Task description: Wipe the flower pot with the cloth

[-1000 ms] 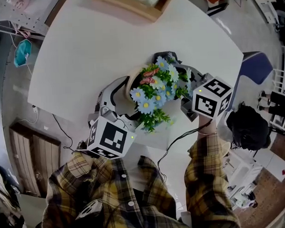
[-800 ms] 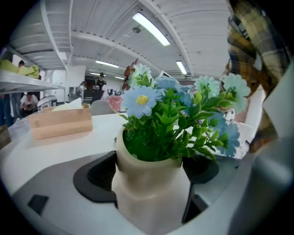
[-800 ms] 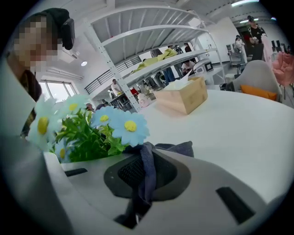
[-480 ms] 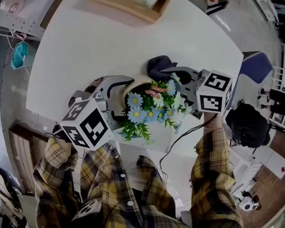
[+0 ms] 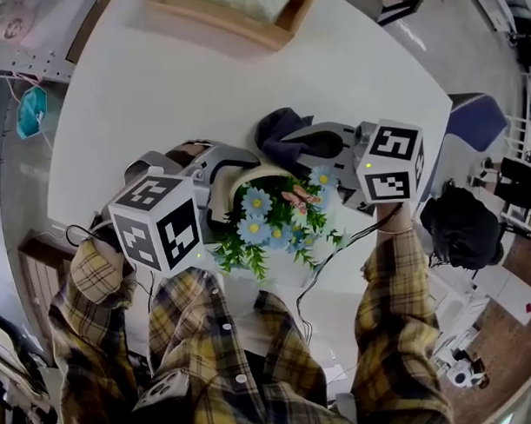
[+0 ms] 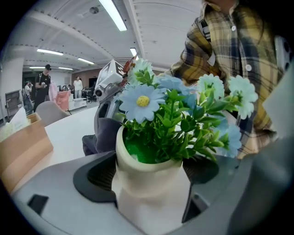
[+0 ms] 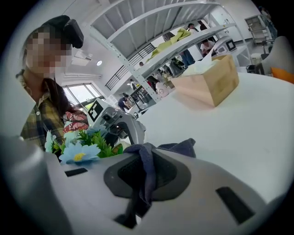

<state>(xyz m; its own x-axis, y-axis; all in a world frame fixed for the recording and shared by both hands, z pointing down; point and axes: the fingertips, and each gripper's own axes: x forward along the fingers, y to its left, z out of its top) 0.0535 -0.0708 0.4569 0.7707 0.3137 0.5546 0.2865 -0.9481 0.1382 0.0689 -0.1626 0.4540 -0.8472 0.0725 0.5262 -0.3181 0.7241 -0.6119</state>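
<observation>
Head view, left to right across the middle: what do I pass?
Teal mask → left gripper's cube → flowers → right gripper's cube → black bag.

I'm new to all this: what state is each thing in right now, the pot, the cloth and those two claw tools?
flower pot: clamped between the left gripper's jaws.
cloth: bunched, pinched in the right gripper's jaws.
left gripper: shut on the flower pot.
right gripper: shut on the cloth.
wooden box: open-topped, resting on the table.
</observation>
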